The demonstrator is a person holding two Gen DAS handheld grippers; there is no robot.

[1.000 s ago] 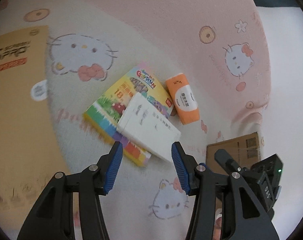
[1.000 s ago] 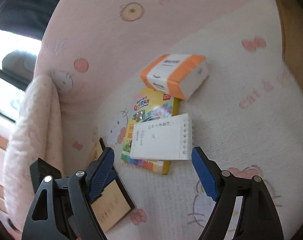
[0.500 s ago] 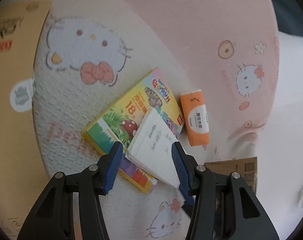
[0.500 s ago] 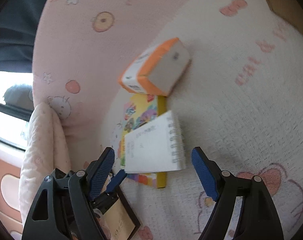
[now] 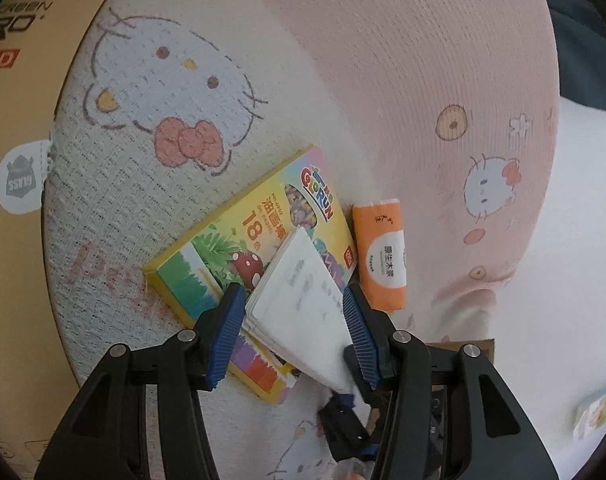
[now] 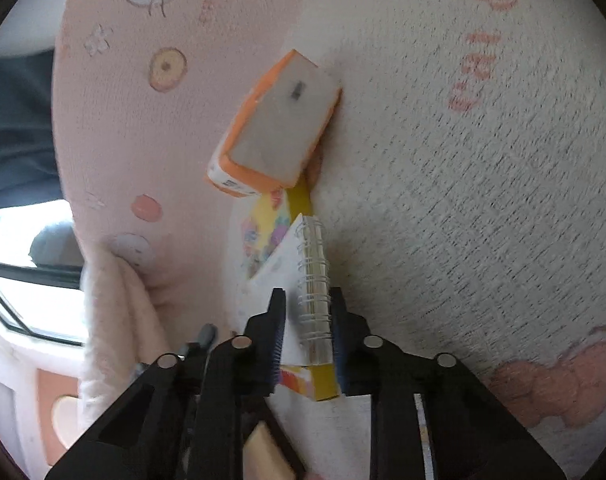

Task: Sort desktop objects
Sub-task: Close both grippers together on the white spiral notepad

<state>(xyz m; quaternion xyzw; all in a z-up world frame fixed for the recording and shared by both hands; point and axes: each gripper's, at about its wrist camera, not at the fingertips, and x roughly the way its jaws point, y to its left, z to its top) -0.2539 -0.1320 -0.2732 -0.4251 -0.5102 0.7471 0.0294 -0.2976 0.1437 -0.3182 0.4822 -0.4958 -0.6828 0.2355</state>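
A white spiral notepad (image 5: 303, 304) is lifted off a colourful crayon box (image 5: 239, 256) that lies on the Hello Kitty blanket. My right gripper (image 6: 307, 332) is shut on the notepad's (image 6: 299, 280) spiral edge (image 6: 317, 296). My left gripper (image 5: 293, 316) is open, its blue pads either side of the notepad without clearly pressing it. An orange tissue pack (image 5: 381, 256) lies to the right of the box; in the right wrist view the pack (image 6: 275, 128) is beyond the box (image 6: 269, 216).
A large brown cardboard box (image 5: 19, 120) stands at the left. A small brown box (image 5: 479, 348) sits behind my left gripper's right finger. A small pastel packet (image 5: 597, 412) lies far right. A folded pink blanket (image 6: 115, 320) and a window are left of my right gripper.
Both grippers moved in close to the notepad. My right gripper closed from wide open onto its spiral edge and tilted it up off the crayon box.
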